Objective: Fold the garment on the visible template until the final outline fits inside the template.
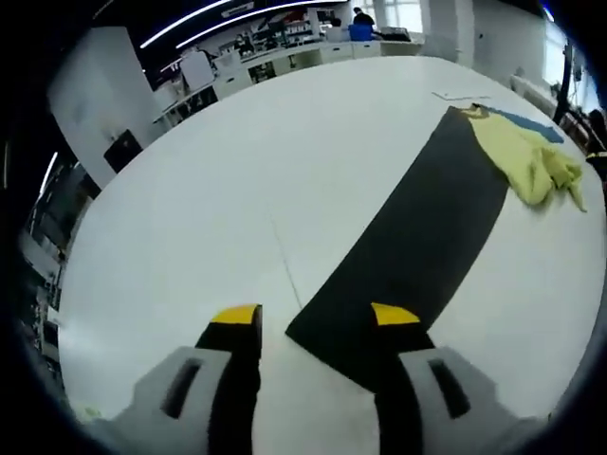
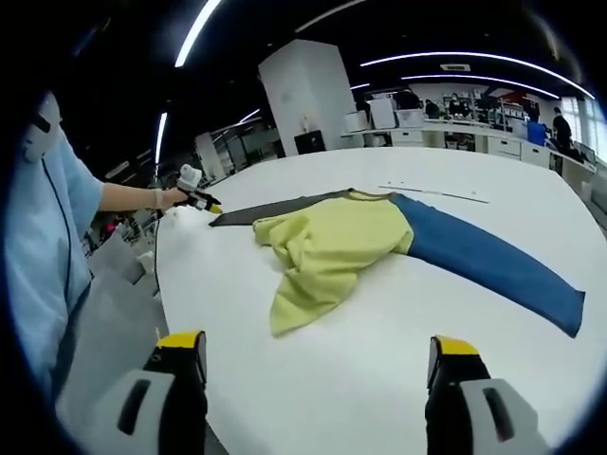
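Observation:
A yellow garment (image 2: pixel 327 246) lies crumpled on the white table (image 2: pixel 398 360), over the join of a long flat template with a black part (image 2: pixel 275 207) and a blue part (image 2: pixel 484 261). In the left gripper view the same garment (image 1: pixel 526 156) sits far off at the upper right on the black template (image 1: pixel 417 246). My left gripper (image 1: pixel 313 318) is open just above the near corner of the black strip, holding nothing. My right gripper (image 2: pixel 318 351) hangs open over the table edge, short of the garment. The left gripper (image 2: pixel 201 199) shows at the far table edge, held by a person's hand.
A person in a light blue sleeve (image 2: pixel 47 237) stands at the left of the table. A thin white strip (image 2: pixel 436 192) lies on the table beyond the template. Benches and shelves (image 1: pixel 285 47) line the room behind.

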`<state>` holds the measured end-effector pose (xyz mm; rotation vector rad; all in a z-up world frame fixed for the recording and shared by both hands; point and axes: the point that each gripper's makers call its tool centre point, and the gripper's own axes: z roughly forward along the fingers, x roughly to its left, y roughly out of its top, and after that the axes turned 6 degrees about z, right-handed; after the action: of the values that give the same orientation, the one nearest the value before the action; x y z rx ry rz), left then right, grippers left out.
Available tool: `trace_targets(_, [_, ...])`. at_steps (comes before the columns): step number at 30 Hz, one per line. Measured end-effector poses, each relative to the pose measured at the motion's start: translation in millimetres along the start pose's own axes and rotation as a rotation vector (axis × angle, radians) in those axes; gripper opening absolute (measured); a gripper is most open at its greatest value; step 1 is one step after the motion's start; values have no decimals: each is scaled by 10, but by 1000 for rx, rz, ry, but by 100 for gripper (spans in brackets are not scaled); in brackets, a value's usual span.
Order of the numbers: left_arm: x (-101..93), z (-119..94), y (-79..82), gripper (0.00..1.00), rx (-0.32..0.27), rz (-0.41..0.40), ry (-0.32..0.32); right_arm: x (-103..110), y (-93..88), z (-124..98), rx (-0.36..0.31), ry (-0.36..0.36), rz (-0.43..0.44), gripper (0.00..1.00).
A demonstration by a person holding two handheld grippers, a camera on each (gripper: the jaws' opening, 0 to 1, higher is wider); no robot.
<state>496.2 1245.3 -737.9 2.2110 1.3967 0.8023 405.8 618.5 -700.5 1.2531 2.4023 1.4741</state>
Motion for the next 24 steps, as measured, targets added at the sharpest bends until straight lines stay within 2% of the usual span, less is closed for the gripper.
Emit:
trace_targets(3, [-106,-93,93,62,-53,32,-19,-1,0,-2,-1,0,-4,98])
trace_targets(5, [-131,-76,137,74,-76,55,-29,4,10,1,-7,3,-3,98])
trace_targets(12, [-393,-198,259,92,-150,86,-95,25,29,23,-15,15,-8,98])
trace_targets(16, [-569,-270,343,98,-196,152,-138,63,42,26,-22,21,-11,98])
trace_targets(21, [-778,-383,463,98,-253,154,-209,120,48,17,-32,25,-14,98])
trace_targets(24, [-883,-441,515,99,-267,151,-243,151,54,9,-39,27,-16,98])
